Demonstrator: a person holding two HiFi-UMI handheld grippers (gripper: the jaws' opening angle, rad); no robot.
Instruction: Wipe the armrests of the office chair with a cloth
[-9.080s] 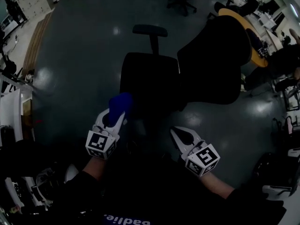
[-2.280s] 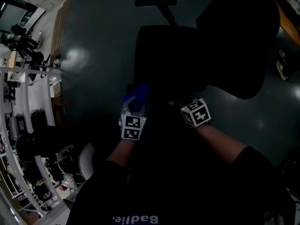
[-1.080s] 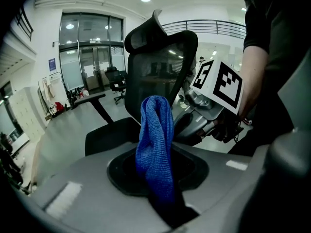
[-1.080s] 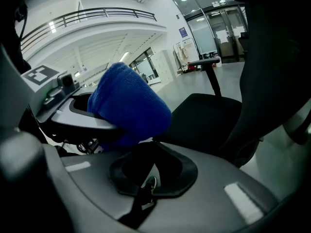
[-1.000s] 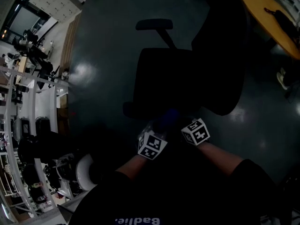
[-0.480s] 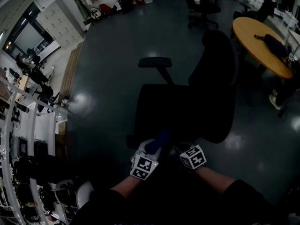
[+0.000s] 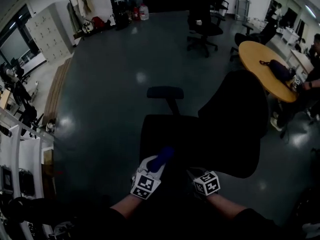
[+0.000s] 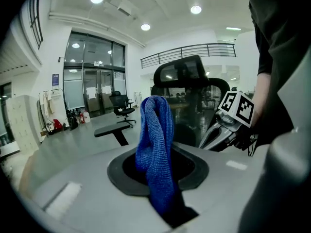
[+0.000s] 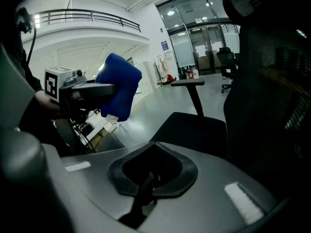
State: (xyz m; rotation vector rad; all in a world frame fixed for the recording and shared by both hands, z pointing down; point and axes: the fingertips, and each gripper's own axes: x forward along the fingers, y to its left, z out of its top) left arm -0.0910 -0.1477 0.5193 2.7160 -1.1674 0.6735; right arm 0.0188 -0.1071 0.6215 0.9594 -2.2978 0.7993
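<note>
Our left gripper (image 7: 153, 166) is clamped on the blue knitted cloth (image 7: 161, 156) at the near edge of the black office chair (image 7: 170, 134). Our right gripper (image 7: 196, 176) is closed on nothing. We should lay the cloth flat on the black padded armrest (image 7: 165, 92), across the seat, and stroke lengthwise.

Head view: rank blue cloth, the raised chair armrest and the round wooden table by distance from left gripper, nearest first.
1. blue cloth: clamped in the left gripper, at its tips.
2. armrest: straight ahead, beyond the seat.
3. round wooden table: far off to the right, past the backrest.
</note>
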